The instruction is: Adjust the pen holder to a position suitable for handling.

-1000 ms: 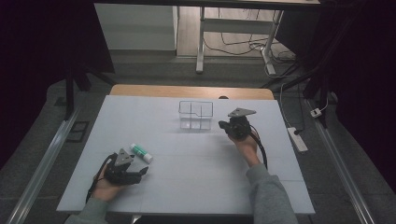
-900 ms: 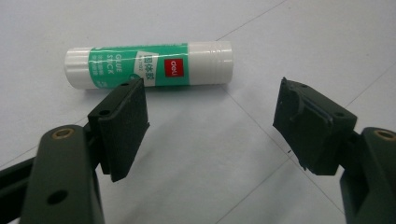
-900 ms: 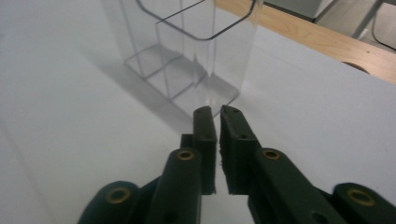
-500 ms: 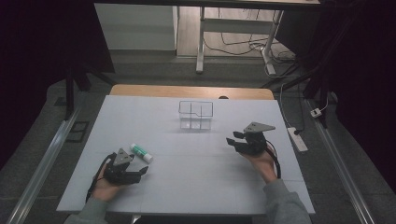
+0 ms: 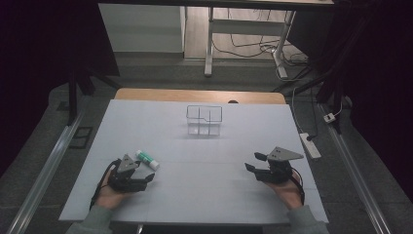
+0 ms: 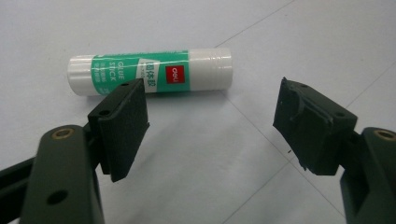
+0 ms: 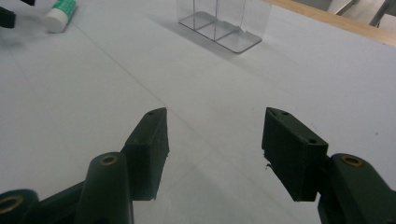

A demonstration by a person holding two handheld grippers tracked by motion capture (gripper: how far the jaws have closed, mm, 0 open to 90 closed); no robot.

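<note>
A white and green glue stick (image 5: 147,159) lies flat on the white table near its front left. In the left gripper view the glue stick (image 6: 149,72) lies crosswise just beyond the jaws. My left gripper (image 5: 147,177) rests low right behind it, open, nothing between its jaws (image 6: 212,119). A clear plastic box with compartments (image 5: 204,120) stands at the table's middle back, and its base (image 7: 219,28) shows far ahead in the right gripper view. My right gripper (image 5: 253,162) sits at the front right, open and empty (image 7: 215,149), pointing left.
The white table top (image 5: 204,161) ends in a wooden strip (image 5: 199,95) at the back. A power strip (image 5: 309,145) and cables lie on the floor at the right. A desk frame (image 5: 243,29) stands beyond the table.
My right gripper has drawn back from beside the clear box toward the front right of the table. The left gripper and glue stick have stayed in place.
</note>
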